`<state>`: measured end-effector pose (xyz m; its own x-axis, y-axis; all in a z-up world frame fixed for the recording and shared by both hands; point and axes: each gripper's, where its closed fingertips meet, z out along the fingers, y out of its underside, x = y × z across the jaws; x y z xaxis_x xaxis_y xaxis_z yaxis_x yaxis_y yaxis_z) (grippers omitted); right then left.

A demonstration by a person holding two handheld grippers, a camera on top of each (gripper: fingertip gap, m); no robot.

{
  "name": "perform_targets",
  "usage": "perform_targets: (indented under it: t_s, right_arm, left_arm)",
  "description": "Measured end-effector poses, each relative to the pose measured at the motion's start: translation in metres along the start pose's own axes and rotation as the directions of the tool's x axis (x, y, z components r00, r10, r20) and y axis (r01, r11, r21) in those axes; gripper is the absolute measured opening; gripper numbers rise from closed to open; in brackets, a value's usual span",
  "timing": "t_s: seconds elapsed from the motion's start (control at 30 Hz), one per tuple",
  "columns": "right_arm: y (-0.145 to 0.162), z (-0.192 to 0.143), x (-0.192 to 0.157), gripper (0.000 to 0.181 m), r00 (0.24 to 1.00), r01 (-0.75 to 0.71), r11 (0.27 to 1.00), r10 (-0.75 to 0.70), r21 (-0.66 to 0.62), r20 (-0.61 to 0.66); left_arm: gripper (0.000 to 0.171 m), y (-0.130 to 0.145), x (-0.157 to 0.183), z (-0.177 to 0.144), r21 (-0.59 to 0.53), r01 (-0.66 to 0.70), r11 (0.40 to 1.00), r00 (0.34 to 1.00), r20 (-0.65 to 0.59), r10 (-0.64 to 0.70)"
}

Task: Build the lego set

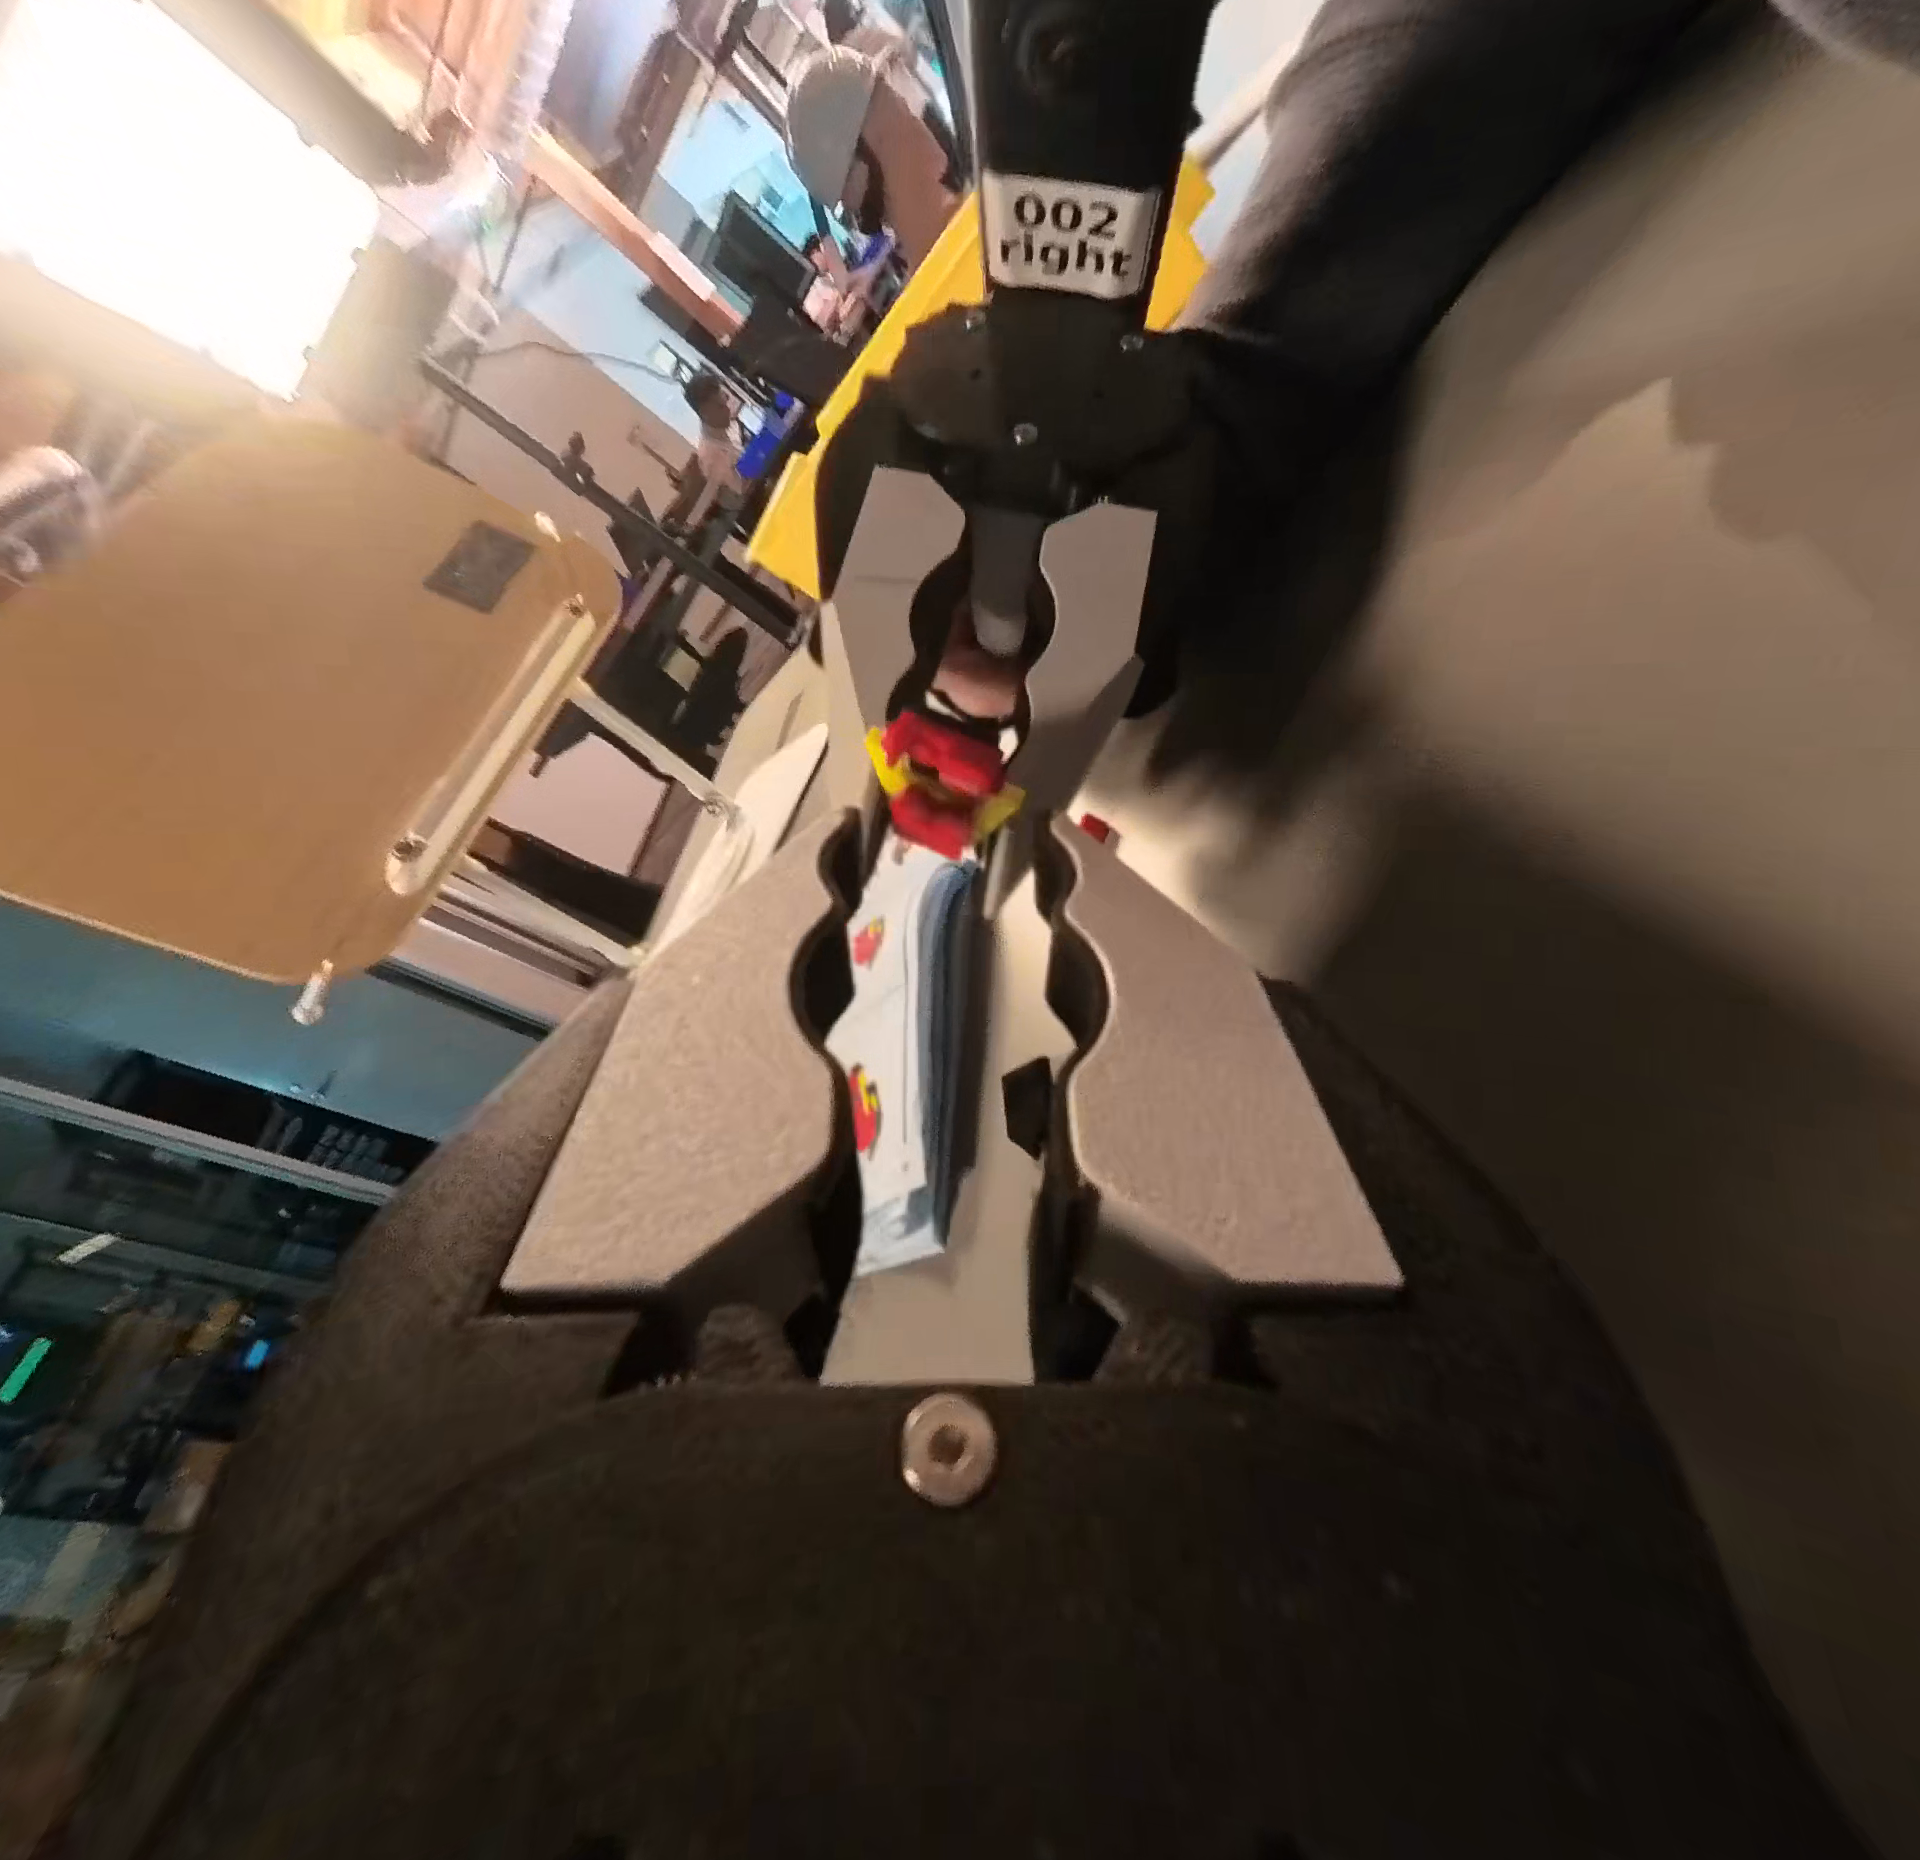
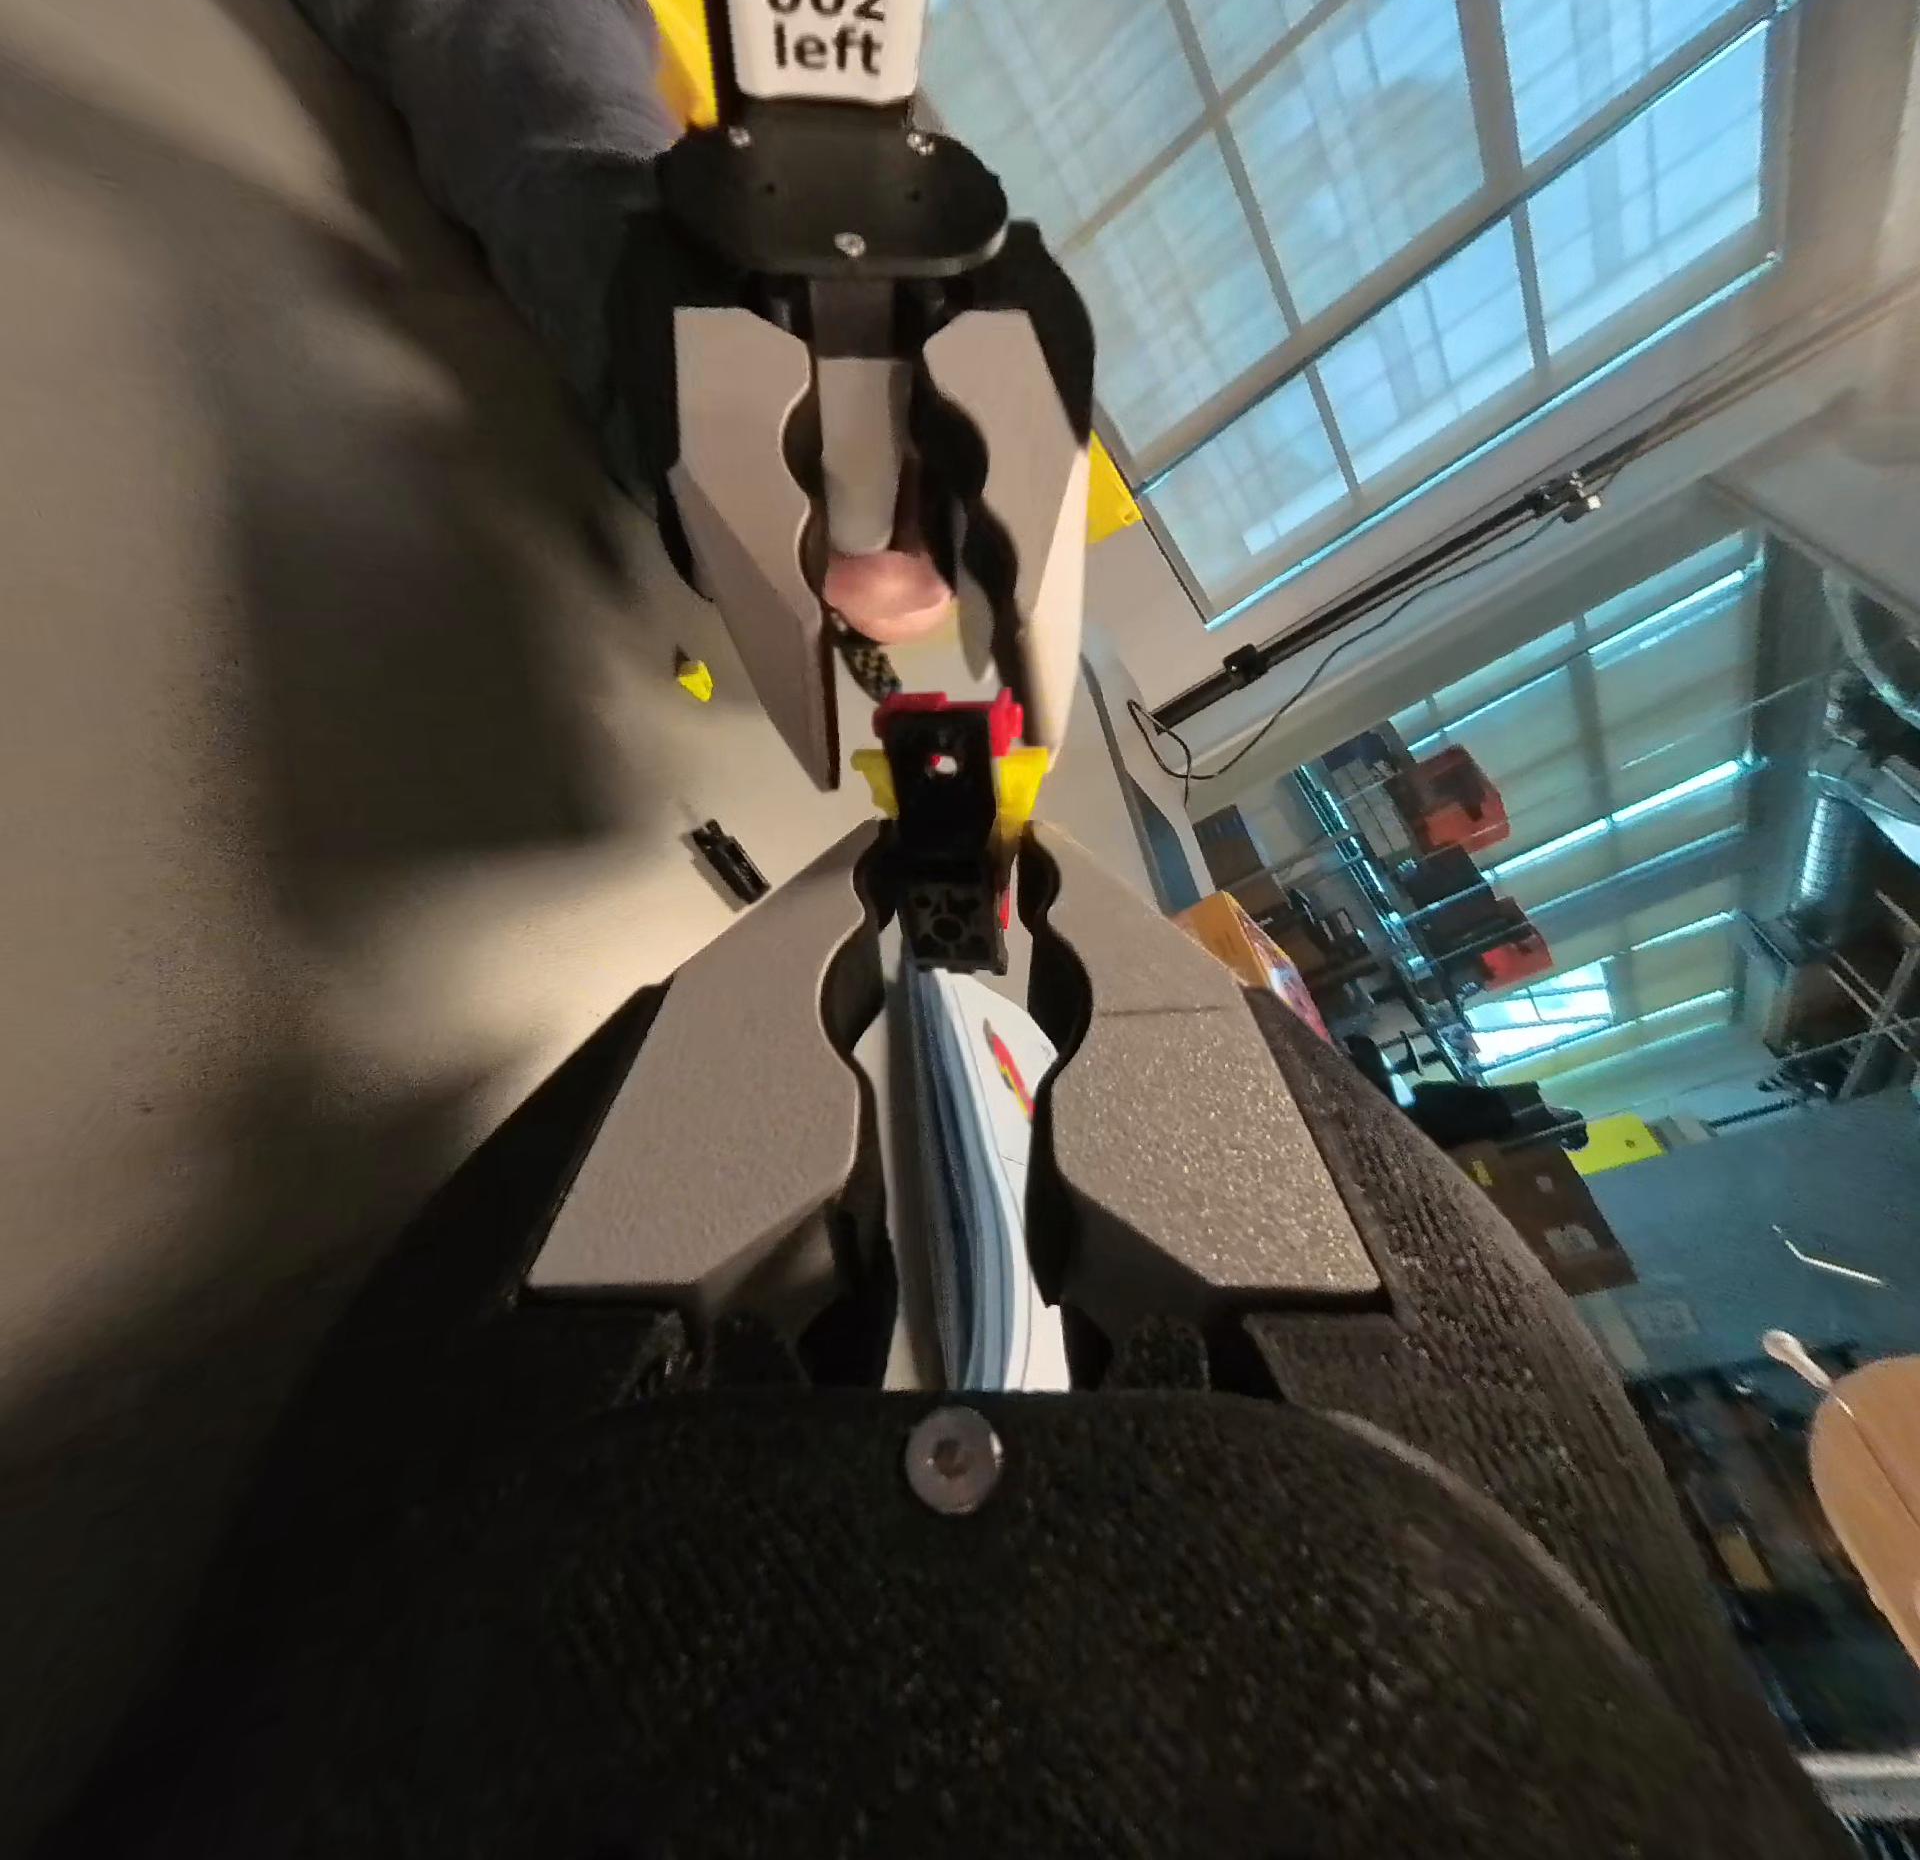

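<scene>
A small Lego assembly (image 1: 940,782) of red, yellow and black pieces hangs between my two grippers, which face each other tip to tip above the grey table (image 1: 1558,875). My left gripper (image 1: 951,834) is shut on its near end. My right gripper (image 1: 951,740) grips the far end. In the right wrist view my right gripper (image 2: 948,844) is shut on the black underside of the assembly (image 2: 940,802), and the left gripper (image 2: 940,745) holds the red and yellow end. The instruction booklet (image 1: 914,1031) lies on the table below, seen between the fingers.
Loose pieces lie on the table: a yellow one (image 2: 694,676), a black one (image 2: 727,854) and a red one (image 1: 1093,825). A tan case with a handle (image 1: 260,698) stands at the left. An orange box (image 2: 1247,958) sits at the table edge.
</scene>
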<state>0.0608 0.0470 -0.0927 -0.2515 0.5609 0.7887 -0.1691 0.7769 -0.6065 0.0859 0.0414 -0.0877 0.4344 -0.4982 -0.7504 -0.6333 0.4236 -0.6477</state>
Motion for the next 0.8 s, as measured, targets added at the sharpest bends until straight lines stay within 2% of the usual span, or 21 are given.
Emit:
perform_targets:
  t_s: [0.1, 0.23, 0.37, 0.53, 0.67, 0.8]
  right_arm:
    - [-0.001, 0.002, -0.008, 0.020, 0.999, 0.011, 1.000, -0.011, 0.006, 0.046]
    - [-0.006, 0.002, -0.018, 0.020, 0.995, 0.009, 0.999, -0.012, 0.031, 0.099]
    - [-0.006, 0.003, -0.023, 0.021, 0.992, 0.010, 1.000, -0.014, 0.029, 0.127]
    - [0.008, 0.005, -0.009, 0.035, 0.999, 0.032, 0.996, -0.030, -0.088, 0.022]
    - [0.020, 0.007, -0.010, 0.029, 0.997, 0.074, 0.979, -0.073, -0.190, 0.014]
    - [0.030, 0.005, -0.003, 0.033, 0.995, 0.092, 0.957, -0.102, -0.275, -0.021]
  left_arm:
    - [0.039, -0.009, 0.005, 0.000, 0.029, -0.100, 0.995, 0.995, 0.016, 0.099]
    - [0.043, -0.007, 0.016, 0.004, 0.012, -0.174, 0.985, 0.985, -0.013, 0.174]
    - [0.032, -0.008, 0.020, 0.004, 0.024, -0.209, 0.978, 0.977, -0.022, 0.210]
    - [0.032, 0.003, 0.013, 0.007, -0.063, -0.216, 0.974, 0.976, 0.009, 0.217]
    - [0.032, 0.014, 0.012, 0.010, -0.138, -0.241, 0.961, 0.969, 0.011, 0.245]
    - [0.032, 0.023, 0.006, 0.011, -0.209, -0.233, 0.950, 0.969, 0.033, 0.245]
